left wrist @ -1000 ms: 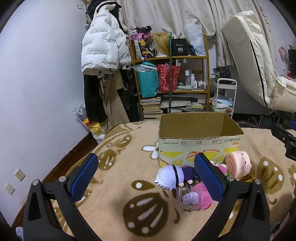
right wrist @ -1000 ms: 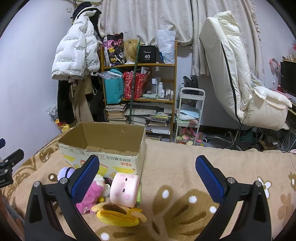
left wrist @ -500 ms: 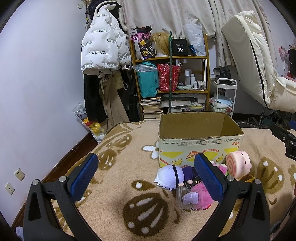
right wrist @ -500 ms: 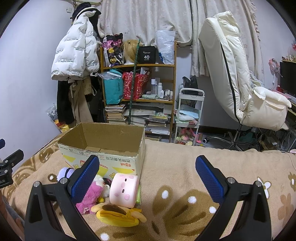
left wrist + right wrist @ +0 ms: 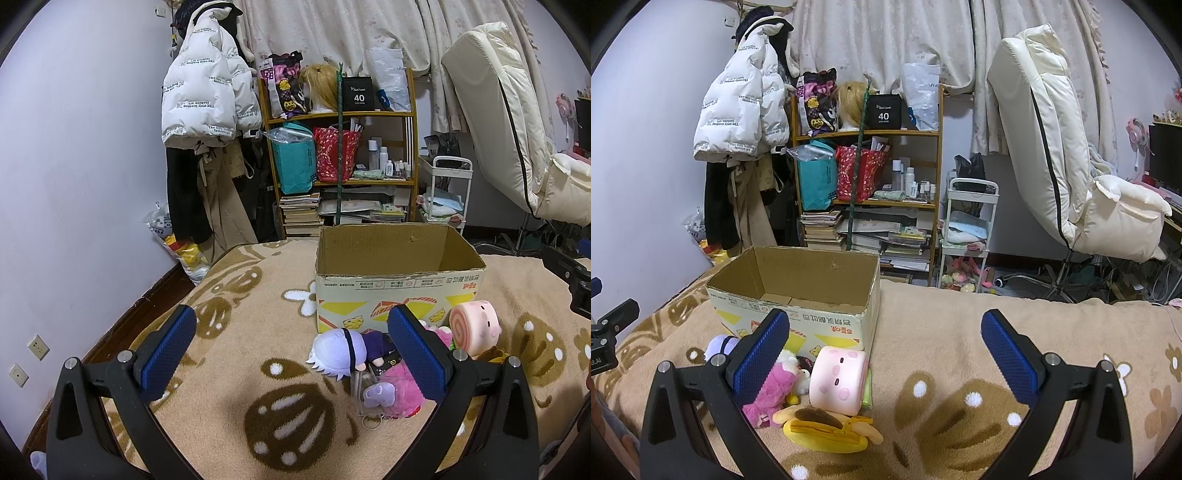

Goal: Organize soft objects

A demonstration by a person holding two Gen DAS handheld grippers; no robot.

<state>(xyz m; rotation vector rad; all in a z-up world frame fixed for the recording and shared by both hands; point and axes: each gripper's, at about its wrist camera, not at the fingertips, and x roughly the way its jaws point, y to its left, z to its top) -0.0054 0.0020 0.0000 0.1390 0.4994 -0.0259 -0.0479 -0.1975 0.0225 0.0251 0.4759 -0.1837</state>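
The left gripper (image 5: 291, 347) is wide open and holds nothing. The soft toys (image 5: 798, 384) lie in a heap on the blanket (image 5: 960, 332), touching the front of the open cardboard box (image 5: 798, 291). The right gripper (image 5: 884, 349) is wide open too, with nothing in it.

Fuzzy tan fleece blanket (image 5: 236, 332) underneath, matt corrugated cardboard box (image 5: 399, 295) with a ragged rim, plush pink roll toy (image 5: 838, 384) and shaggy pink plush (image 5: 768, 395), and textured blue rubbery fingers (image 5: 168, 350) on matt black plastic.
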